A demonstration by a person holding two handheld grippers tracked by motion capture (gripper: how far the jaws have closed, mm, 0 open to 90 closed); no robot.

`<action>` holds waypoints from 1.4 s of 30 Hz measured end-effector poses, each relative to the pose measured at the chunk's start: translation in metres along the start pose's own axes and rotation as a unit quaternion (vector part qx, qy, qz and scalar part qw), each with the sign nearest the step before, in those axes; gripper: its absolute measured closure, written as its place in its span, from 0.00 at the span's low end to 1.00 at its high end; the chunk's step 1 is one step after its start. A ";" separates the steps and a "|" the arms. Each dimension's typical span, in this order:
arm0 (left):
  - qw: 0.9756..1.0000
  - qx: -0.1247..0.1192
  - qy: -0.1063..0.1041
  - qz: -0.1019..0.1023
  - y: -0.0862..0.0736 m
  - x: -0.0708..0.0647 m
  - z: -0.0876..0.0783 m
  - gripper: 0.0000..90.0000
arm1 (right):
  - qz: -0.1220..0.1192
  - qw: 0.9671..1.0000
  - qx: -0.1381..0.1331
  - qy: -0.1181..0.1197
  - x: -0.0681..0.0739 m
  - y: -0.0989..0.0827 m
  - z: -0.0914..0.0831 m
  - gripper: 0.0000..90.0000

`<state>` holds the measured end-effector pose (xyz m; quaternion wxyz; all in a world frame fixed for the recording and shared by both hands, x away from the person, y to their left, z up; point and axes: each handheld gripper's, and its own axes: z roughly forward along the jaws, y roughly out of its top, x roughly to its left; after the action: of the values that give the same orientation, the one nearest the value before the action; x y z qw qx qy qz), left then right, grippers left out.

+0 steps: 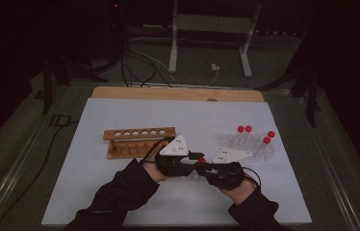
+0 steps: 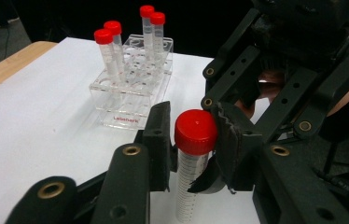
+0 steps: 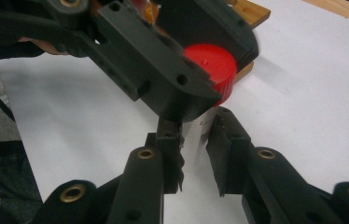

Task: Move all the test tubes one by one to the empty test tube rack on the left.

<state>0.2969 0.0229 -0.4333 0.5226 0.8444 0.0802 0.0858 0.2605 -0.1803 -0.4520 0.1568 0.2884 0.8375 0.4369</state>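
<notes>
Both hand-held grippers (image 1: 200, 165) meeting on red-capped tube (image 2: 195, 133), mid-table

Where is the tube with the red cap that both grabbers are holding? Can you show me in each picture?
High view: the red-capped tube is a small red dot low in the middle, between the two grippers.
Left gripper view: it stands upright at bottom centre, cap between the black jaws.
Right gripper view: its cap sits upper middle, clear body going down between the jaws.
Shared landmark: the white mat under everything.
</notes>
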 end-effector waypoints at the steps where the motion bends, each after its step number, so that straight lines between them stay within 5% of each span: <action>1: 1.000 0.003 0.001 -0.001 0.000 0.000 0.000 0.79 | 0.001 1.000 0.001 0.000 0.000 0.000 0.000 0.83; 9: 1.000 0.004 0.003 0.003 0.002 0.002 -0.002 0.80 | 0.006 1.000 -0.005 0.002 -0.001 -0.001 0.000 0.82; 24: 0.997 -0.028 0.064 -0.014 0.012 0.030 -0.040 0.80 | 0.053 0.998 -0.025 -0.014 -0.011 0.000 -0.009 0.18; 42: 0.991 -0.042 0.120 -0.028 0.022 0.060 -0.069 0.80 | 0.065 0.996 -0.061 -0.026 -0.017 0.000 -0.020 0.00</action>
<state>0.3406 0.0869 -0.3796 0.5468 0.8025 0.1625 0.1750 0.2632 -0.2038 -0.4402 0.1671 0.3432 0.7846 0.4885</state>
